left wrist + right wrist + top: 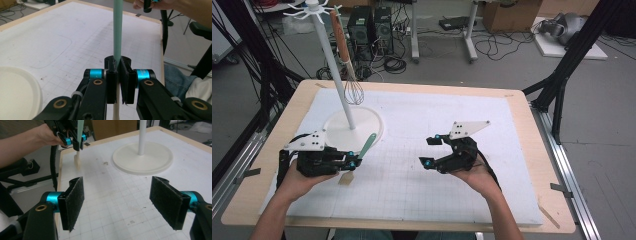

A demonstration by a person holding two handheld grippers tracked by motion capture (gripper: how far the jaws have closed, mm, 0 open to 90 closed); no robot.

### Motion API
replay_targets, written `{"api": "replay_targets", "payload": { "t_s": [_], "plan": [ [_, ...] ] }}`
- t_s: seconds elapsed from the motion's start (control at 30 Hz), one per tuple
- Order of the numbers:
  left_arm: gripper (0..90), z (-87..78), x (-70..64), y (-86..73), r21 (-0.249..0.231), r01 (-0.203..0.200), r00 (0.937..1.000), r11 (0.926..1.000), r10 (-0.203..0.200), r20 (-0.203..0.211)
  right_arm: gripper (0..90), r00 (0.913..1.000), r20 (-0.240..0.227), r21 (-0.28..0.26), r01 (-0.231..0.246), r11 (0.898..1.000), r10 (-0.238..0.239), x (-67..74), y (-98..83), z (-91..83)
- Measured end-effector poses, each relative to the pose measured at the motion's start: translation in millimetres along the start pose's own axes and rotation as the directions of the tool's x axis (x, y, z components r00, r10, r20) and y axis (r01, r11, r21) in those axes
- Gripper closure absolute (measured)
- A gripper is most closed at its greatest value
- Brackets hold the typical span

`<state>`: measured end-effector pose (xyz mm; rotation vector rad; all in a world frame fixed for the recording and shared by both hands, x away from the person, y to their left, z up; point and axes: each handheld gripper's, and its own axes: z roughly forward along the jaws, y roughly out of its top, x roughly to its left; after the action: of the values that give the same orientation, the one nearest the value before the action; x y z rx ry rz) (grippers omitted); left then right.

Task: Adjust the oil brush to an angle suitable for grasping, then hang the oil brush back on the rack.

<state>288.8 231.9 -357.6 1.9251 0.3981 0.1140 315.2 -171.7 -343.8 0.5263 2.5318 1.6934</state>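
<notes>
The left tongs [354,161] are pinching a slim utensil with a mint-green handle and a cream-coloured flat end [367,146]. In the left gripper view the two black jaws stand pressed against the green shaft [117,30], which rises straight up between them, while the cream part [116,112] shows below the pads. From the high view, the utensil sits just in front of the round white base of the stand [371,131], its green handle tilted up over the base's near rim and its pale end [345,178] down at the white gridded mat [412,180] that covers the wooden table [532,150]. The right gripper view shows that pale end [77,162] hanging just above or at the mat, beside the table's edge; whether it touches cannot be told.

The right tongs [430,151] are spread wide with nothing between them. Their two felt-faced pads [75,202] stand far apart over bare mat, well to the right of the stand's base and pointing towards it. The person's right hand [477,175] grips them from below.

On the stand, a white upright pole [334,75] rises from the base to a ring of hooks at the top, from which hangs a wire whisk with a wooden handle [349,75], its wire loops near the pole.
</notes>
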Motion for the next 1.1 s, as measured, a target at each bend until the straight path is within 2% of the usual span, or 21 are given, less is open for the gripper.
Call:
{"api": "replay_targets", "payload": {
  "t_s": [0.43,0.5,0.6,0.8,1.1],
  "plan": [
    [84.3,-8.7,6.0,-1.3,-0.023,0.007,0.9995,0.9997,-0.008,-0.029,25.9,0.9983,0.056,0.005,-0.012,1.0,0.012,-2.3,-16.8,-10.8],
    [84.3,-9.5,6.0,-1.3,-0.028,0.01,0.9994,0.9996,-0.011,-0.032,25.7,0.9979,0.061,0.007,-0.025,1.0,0.025,-3.5,-20.1,-12.5],
    [84.3,-10.3,6.7,-1.4,-0.034,0.009,0.9995,0.9994,-0.01,-0.031,25.6,0.9968,0.078,0.005,-0.02,1.0,0.02,-5.2,-22.7,-14.4],
    [84.3,-10.3,7.4,-1.4,-0.043,0.015,0.9995,0.999,-0.016,-0.026,25.0,0.9946,0.096,0.01,-0.042,0.999,0.041,-6.6,-28.3,-19.0],
    [84.2,-13.4,8.5,-1.3,-0.056,0.015,0.9995,0.9983,-0.017,-0.026,24.9,0.9935,0.104,0.008,-0.046,0.999,0.045,-7.4,-29.7,-19.6]
  ]
}}
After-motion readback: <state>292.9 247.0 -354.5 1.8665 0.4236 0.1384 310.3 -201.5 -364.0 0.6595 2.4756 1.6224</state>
